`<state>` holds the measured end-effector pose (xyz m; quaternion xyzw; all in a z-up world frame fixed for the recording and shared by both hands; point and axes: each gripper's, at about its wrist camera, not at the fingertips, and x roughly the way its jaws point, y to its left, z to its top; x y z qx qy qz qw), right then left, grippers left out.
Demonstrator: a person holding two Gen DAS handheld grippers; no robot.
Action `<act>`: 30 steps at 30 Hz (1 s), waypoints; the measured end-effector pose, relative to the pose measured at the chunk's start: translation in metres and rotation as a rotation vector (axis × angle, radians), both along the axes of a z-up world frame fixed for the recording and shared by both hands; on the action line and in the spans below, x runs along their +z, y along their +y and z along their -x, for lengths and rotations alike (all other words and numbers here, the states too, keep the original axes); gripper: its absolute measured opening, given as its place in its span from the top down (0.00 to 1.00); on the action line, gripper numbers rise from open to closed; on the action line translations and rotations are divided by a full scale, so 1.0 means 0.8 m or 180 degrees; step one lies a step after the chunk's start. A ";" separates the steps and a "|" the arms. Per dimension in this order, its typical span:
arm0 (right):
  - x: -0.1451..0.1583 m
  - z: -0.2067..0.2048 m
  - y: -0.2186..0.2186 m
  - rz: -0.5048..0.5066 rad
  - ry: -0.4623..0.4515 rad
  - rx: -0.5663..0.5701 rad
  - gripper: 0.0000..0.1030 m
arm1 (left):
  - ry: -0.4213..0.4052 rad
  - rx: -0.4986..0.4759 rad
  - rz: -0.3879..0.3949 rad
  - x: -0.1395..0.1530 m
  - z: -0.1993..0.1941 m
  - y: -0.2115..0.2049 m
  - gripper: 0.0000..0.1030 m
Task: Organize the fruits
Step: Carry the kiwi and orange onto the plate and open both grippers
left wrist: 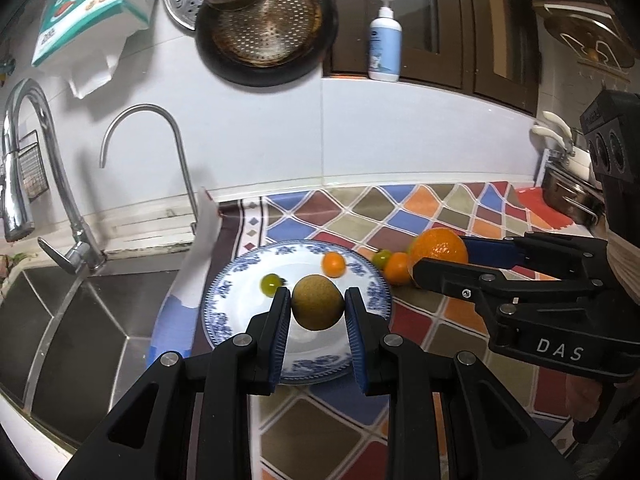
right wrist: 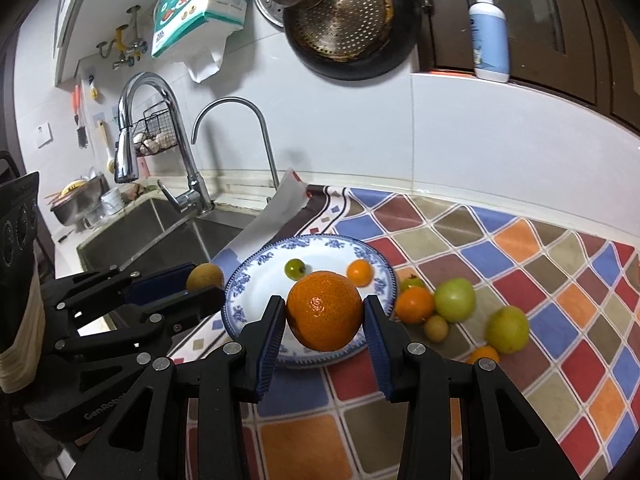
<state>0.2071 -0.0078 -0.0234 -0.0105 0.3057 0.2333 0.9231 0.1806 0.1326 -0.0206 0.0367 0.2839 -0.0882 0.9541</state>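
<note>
My left gripper (left wrist: 318, 308) is shut on a brown round fruit (left wrist: 317, 301) and holds it above the blue-patterned plate (left wrist: 236, 312). My right gripper (right wrist: 325, 316) is shut on a large orange (right wrist: 325, 310) over the plate's near rim (right wrist: 240, 304). On the plate lie a small green tomato (right wrist: 295, 269) and a small orange fruit (right wrist: 359, 272). Right of the plate, on the cloth, lie a tangerine (right wrist: 414, 305), a green apple (right wrist: 454, 299), a small brown fruit (right wrist: 436, 328) and a yellow-green fruit (right wrist: 506, 330). The right gripper also shows in the left wrist view (left wrist: 436, 258).
A steel sink (right wrist: 132, 232) with two taps lies left of the plate. A white paper sheet (right wrist: 276, 216) leans at the sink's edge. The counter carries a colourful diamond-patterned cloth (right wrist: 520, 264). A pan (right wrist: 352, 20) and a tissue pack hang on the wall. A steel pot (left wrist: 568, 196) stands far right.
</note>
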 end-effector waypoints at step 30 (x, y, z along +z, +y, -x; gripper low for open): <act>-0.082 -0.162 0.091 0.0155 0.0553 0.0181 0.61 | 0.0506 0.0117 -0.0032 -0.075 -0.151 0.070 0.73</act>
